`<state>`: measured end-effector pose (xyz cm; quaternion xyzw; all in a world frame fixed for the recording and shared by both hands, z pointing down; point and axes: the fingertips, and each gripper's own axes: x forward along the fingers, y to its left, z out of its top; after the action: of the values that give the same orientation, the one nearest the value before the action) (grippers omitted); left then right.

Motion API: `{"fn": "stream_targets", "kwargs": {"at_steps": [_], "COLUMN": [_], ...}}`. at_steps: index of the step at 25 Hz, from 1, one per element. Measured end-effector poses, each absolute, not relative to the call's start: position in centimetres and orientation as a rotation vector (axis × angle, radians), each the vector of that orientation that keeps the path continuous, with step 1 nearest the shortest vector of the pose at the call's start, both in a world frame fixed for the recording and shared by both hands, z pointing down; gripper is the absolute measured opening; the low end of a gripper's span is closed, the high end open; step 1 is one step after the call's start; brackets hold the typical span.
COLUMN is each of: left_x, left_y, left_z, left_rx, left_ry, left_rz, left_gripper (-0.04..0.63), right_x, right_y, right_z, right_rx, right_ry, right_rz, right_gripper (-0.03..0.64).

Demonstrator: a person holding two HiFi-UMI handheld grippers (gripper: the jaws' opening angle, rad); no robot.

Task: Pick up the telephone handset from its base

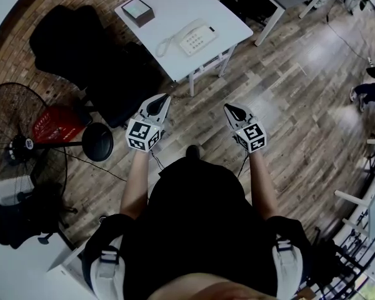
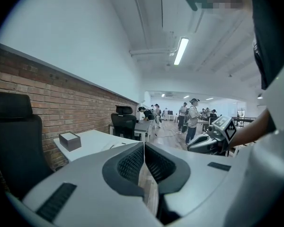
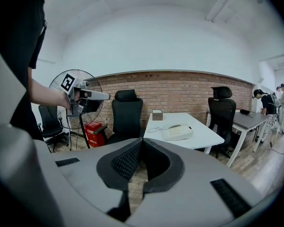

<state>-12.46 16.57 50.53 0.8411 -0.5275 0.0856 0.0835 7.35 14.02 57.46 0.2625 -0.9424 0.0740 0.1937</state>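
Head view: left gripper (image 1: 164, 100) and right gripper (image 1: 229, 109) hang empty over the wood floor (image 1: 300, 105) because I'm well short of the white desk (image 1: 175, 2), where the telephone handset (image 1: 189, 31) lies on its base (image 1: 200, 42) at 12 o'clock. Left gripper view: my jaws are together on nothing, brick wall (image 2: 61, 98) at 9 o'clock, box (image 2: 69, 140) on the desk, people (image 2: 193, 117) far off at 1 o'clock. Right gripper view: jaws together too, nothing between; telephone handset on the desk at 1 o'clock, black chair (image 3: 127, 115) at 11, so the approach comes first, I'd say.
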Motion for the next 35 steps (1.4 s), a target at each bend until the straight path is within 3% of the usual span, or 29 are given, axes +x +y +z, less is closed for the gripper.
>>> {"fn": "stream_targets", "kwargs": {"at_steps": [35], "left_x": [-15.1], "left_y": [12.9], "left_z": [51.5], "left_rx": [2.547], "left_ry": [-1.501], "left_rz": [0.283], "left_gripper": [0.025], "right_x": [4.5], "right_y": [12.6], "right_z": [59.3], "right_rx": [0.780], "right_ry": [-2.611], "right_rz": [0.254], "right_gripper": [-0.002]}}
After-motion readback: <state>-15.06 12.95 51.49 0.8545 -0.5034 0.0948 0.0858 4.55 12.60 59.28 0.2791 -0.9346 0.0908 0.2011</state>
